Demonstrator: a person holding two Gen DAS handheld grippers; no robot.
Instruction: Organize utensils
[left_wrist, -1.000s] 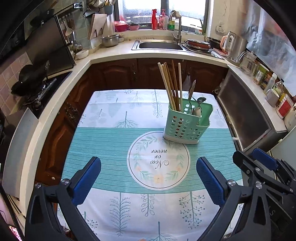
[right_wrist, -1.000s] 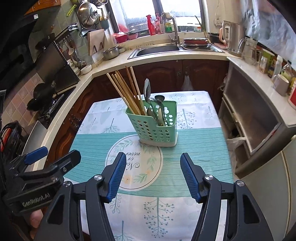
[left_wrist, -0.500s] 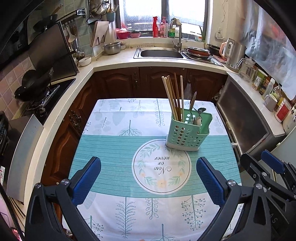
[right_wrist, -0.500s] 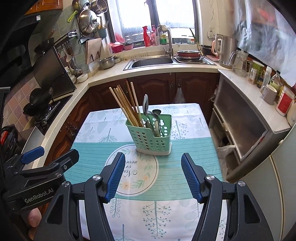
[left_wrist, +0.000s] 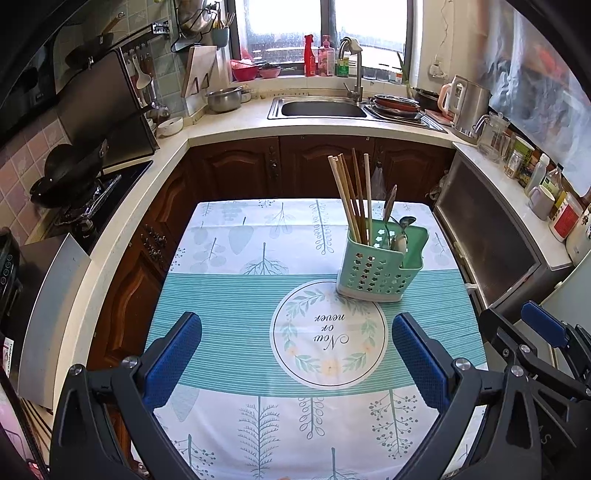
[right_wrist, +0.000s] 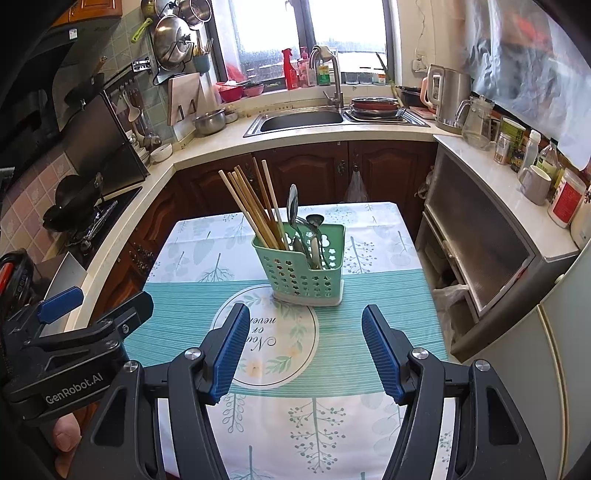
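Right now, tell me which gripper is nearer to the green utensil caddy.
Right, by a small margin. The right gripper is open, almost straight in front of the green utensil caddy. The left gripper is open too, further back; the caddy sits toward its right finger.

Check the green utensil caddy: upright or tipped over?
Upright. The green caddy sits flat on the tablecloth, with chopsticks and spoons sticking up from it.

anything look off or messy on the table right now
Nothing stands out. The green perforated plastic utensil caddy stands upright on the teal leaf-print tablecloth, with the wooden chopsticks leaning in one compartment and the metal spoons in the other. No utensil lies loose on the cloth.
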